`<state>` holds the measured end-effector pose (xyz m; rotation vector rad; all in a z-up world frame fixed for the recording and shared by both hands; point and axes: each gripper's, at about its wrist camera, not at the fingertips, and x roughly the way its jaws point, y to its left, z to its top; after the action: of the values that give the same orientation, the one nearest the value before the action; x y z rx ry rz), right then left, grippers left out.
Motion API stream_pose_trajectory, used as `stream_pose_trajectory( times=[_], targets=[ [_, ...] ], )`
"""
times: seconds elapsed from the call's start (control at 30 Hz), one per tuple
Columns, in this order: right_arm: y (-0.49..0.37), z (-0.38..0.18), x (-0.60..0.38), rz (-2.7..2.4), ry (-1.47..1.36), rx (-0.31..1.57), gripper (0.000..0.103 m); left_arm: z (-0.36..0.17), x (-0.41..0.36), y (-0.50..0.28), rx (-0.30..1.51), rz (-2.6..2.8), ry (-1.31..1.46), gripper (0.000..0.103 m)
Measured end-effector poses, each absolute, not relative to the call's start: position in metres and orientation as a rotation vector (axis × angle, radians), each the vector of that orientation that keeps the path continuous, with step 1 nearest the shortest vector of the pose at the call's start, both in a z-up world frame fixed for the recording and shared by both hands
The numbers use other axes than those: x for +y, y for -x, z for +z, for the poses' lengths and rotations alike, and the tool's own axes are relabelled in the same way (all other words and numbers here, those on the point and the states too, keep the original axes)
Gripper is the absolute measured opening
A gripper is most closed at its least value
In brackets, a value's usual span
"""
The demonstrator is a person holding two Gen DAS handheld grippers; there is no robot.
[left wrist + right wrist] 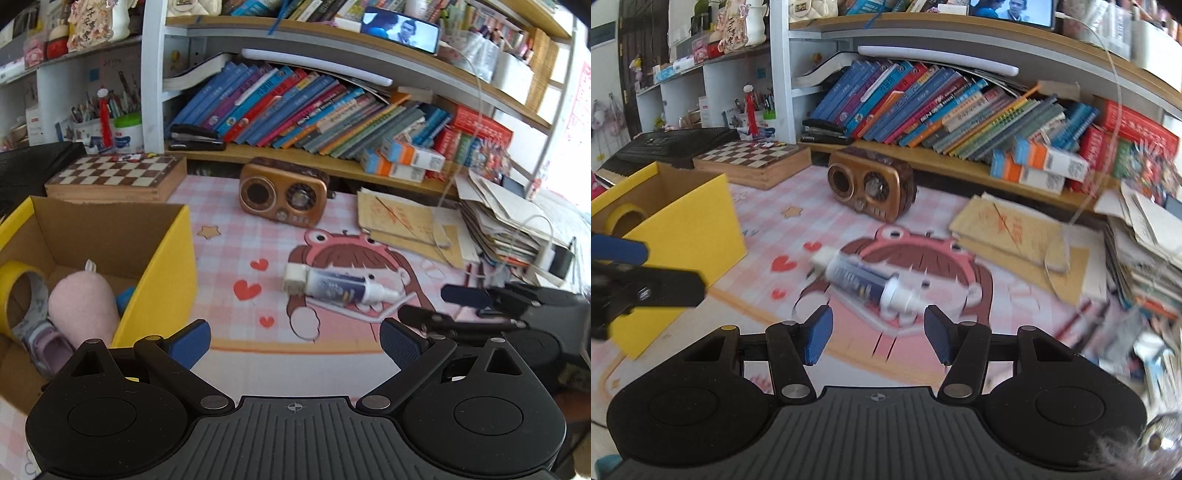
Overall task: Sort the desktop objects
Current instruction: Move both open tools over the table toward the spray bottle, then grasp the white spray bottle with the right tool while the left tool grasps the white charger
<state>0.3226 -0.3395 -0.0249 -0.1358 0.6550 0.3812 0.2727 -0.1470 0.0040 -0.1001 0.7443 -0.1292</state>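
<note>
1. Right gripper (878,334): blue pads (817,334) spread wide, nothing held. It is aimed at the nozzle end of the tube (866,282), which lies just ahead of the gap; no contact is seen. The right view is motion-blurred.
2. Left gripper (295,343): pads (192,341) likewise spread, empty, hovering over the mat (240,362) beside the box (162,288).
3. Tube (338,288): lying flat on the mat, roughly mid-desk, white cap block toward the box, thin nozzle toward the right gripper. A white bent straw (373,314) is seen alongside it, near or touching; which cannot be told.
4. Handling, judged: light, with a soft squeezable body and a glossy printed skin, so likely slippery and prone to rolling. The nozzle looks thin and tapered, a poor hold. A grasp across the mid-body, pads square to the long axis, with moderate squeeze, is judged best.
5. Box: yellow outside, cardboard inside, open-topped; a tape roll (18,291), a pink plush (83,310) and a small shoe (46,343) are already within. It is judged the likely destination.
6. Farther out: radio (282,194), chessboard (114,175) and a paper stack (406,221), all well apart from the tube.
</note>
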Motion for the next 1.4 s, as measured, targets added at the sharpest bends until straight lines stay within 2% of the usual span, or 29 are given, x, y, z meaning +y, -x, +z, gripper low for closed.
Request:
stream_pose_trajectory(
  times=[0.5,0.77,0.87,1.07,1.23,1.3,1.4],
  targets=[
    [-0.412,-0.068,-0.295,0.718,0.435,0.717,0.051,-0.005,-0.151,-0.299,0.775,-0.053,0.111,0.099],
    [-0.441,-0.086,-0.296,0.742,0.418,0.781,0.041,-0.006,-0.158,-0.316,0.778,-0.052,0.090,0.099],
    [-0.443,-0.087,-0.305,0.743,0.382,0.809,0.030,-0.006,-0.163,-0.324,0.778,-0.056,0.079,0.099],
    [-0.435,-0.085,-0.337,0.636,0.310,0.861,0.030,-0.016,-0.178,-0.344,0.784,-0.054,0.034,0.098],
    [-0.428,-0.083,-0.362,0.521,0.281,0.888,0.030,-0.032,-0.189,-0.364,0.806,-0.063,0.019,0.083],
    [-0.427,-0.083,-0.368,0.502,0.268,0.894,0.030,-0.042,-0.194,-0.374,0.816,-0.067,0.005,0.068],
    [-0.426,-0.084,-0.373,0.499,0.252,0.899,0.030,-0.056,-0.199,-0.387,0.825,-0.072,-0.011,0.052]
  ],
)
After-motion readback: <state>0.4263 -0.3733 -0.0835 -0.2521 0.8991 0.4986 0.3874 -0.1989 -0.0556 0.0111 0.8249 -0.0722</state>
